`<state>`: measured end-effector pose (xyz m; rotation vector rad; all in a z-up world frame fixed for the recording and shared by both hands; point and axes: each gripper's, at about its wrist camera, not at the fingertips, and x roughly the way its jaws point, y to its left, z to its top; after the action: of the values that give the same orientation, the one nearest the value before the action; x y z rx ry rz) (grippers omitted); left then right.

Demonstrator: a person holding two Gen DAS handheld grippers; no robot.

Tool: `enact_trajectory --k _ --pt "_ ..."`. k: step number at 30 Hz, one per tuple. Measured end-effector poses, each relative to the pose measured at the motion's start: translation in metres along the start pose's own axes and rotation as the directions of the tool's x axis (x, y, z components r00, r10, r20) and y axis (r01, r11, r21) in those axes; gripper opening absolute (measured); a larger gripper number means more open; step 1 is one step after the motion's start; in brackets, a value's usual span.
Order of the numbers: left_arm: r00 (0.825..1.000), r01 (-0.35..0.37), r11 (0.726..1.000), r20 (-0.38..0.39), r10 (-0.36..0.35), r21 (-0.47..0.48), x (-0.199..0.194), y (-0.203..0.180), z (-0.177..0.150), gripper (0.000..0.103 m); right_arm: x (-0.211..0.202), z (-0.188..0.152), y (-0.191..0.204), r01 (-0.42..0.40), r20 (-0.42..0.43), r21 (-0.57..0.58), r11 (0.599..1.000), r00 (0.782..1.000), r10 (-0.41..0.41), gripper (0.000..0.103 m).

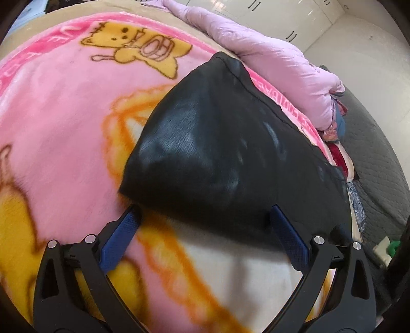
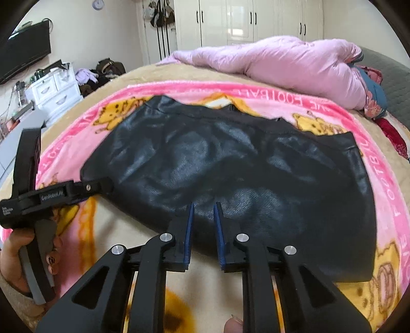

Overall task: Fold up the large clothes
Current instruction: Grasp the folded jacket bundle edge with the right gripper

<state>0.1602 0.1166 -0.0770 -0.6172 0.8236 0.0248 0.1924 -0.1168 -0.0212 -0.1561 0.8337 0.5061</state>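
We look down along each pair of fingers, tilted steeply at the bed — close in. The left wrist view sits at the black garment point(image 1: 230, 158)'s near edge; the right wrist view faces across it, toward the wardrobes point(image 2: 243, 23). Both share the garment, pink blanket point(image 1: 64, 107) and lilac quilt point(image 2: 294, 61).

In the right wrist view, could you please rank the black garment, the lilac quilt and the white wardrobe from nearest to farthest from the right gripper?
From the right gripper:
1. Black garment, directly under the fingertips, spread on the pink blanket.
2. Lilac quilt, bunched along the bed's far edge.
3. White wardrobe, against the back wall.
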Motion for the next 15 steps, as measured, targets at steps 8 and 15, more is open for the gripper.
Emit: enact_trajectory --k 8,15 --pt "0.997 0.028 0.996 0.072 -0.023 -0.080 0.014 0.001 0.011 0.093 0.026 -0.016 -0.008 -0.013 -0.038 0.045 0.999 0.999 0.015 0.013" --pt "0.985 0.102 0.990 0.147 -0.087 -0.097 -0.001 0.007 0.013 0.047 0.019 -0.001 -0.023 -0.094 -0.065 0.119 0.988 0.993 0.102 0.013"
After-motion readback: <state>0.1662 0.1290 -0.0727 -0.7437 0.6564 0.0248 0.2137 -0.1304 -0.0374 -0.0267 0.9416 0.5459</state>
